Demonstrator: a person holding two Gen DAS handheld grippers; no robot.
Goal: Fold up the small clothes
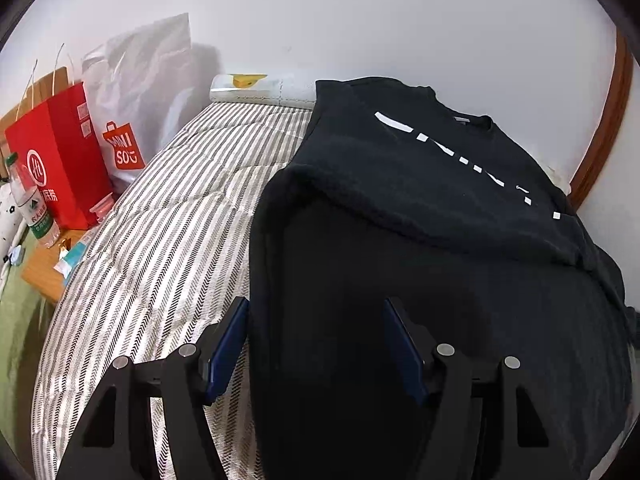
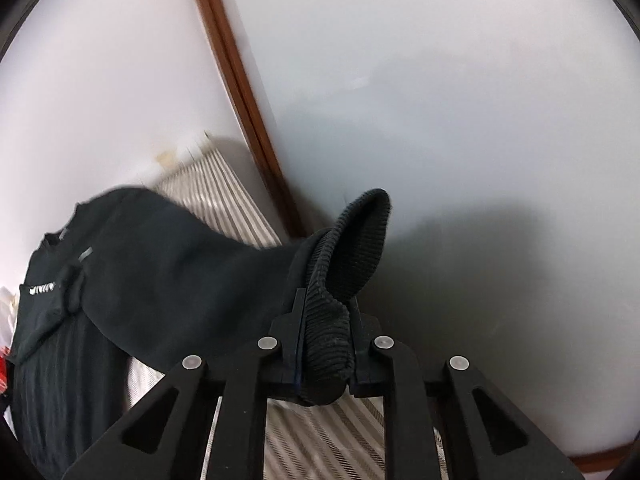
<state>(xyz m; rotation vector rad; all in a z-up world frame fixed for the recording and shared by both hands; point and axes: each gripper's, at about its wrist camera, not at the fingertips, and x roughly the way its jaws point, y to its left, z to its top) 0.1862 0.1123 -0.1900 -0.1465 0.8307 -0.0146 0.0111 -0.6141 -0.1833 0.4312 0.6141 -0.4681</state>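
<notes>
Bed (image 1: 160,240) — striped quilt cover; black sweatshirt (image 1: 420,208) spread on it, pillow roll (image 1: 260,88) at far end.

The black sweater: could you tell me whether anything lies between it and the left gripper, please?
Nothing visible does. The left gripper is open right over the black sweater, whose left edge runs between its fingers, with only the striped bedcover beside it. The right gripper is already shut on the ribbed cuff.

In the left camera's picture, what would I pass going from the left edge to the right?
water bottle → red paper bag → white plastic bag → striped bedcover → black sweatshirt → brown wooden trim
</notes>
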